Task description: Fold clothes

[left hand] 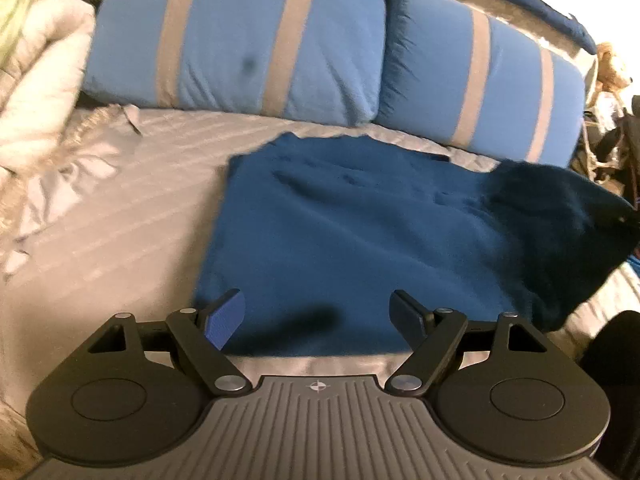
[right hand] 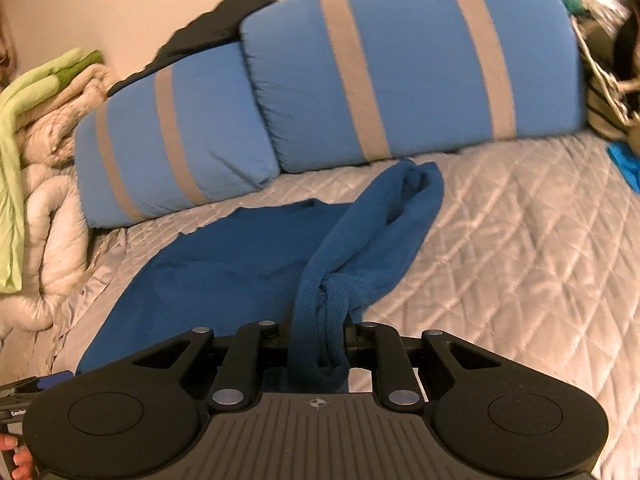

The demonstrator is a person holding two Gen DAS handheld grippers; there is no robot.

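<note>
A dark blue sweater (left hand: 340,240) lies flat on the grey bedspread (left hand: 120,200) in the left wrist view, its right part lifted into a dark hanging fold (left hand: 560,232). My left gripper (left hand: 320,316) hovers open over the sweater's near hem, nothing between its fingers. In the right wrist view the sweater (right hand: 224,276) spreads to the left, and its sleeve (right hand: 360,248) runs up from the quilt into my right gripper (right hand: 318,336), which is shut on the bunched cuff. The right fingertips are hidden by the cloth.
Two blue pillows with grey stripes (left hand: 240,40) (left hand: 480,80) (right hand: 400,64) line the far side of the bed. Crumpled cream bedding and a green cloth (right hand: 36,140) pile at the left. Bags and clutter (right hand: 612,80) sit at the right edge. A person's fingertips (right hand: 16,460) show bottom left.
</note>
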